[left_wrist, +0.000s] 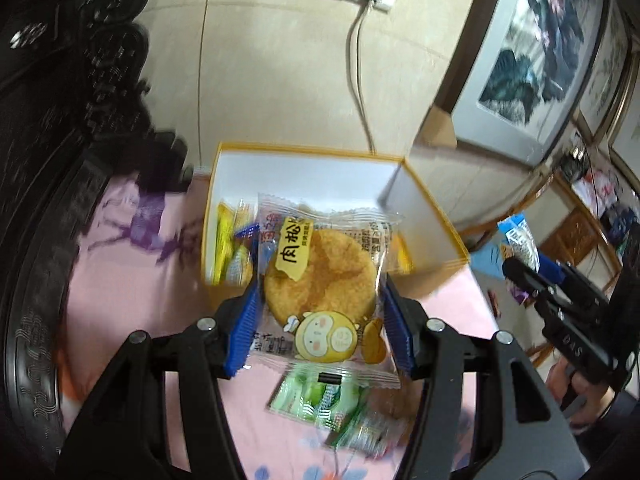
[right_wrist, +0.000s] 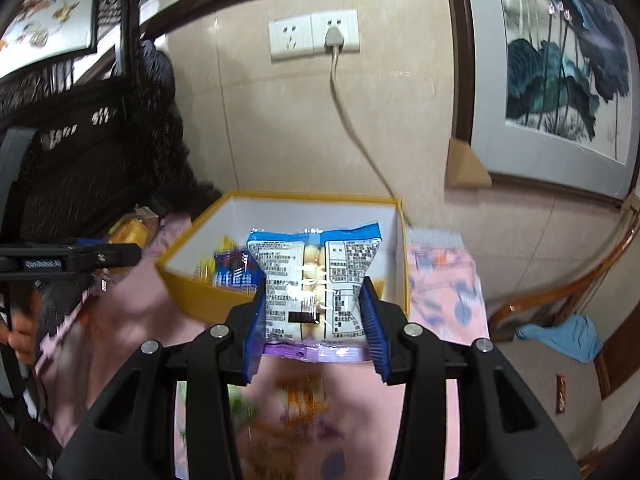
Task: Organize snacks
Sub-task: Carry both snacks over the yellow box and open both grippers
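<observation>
With both grippers loaded, left gripper (left_wrist: 320,312) fingers pinch a clear-wrapped round golden cake (left_wrist: 320,276), right gripper (right_wrist: 314,320) fingers pinch a blue-white snack bag (right_wrist: 314,276); next: release both inside the yellow-edged white box (right_wrist: 320,210).

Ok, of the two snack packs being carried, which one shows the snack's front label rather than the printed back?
The round cake pack in the left gripper: it shows a cartoon face and yellow label. The blue-edged pack in the right gripper shows only fine print.
</observation>
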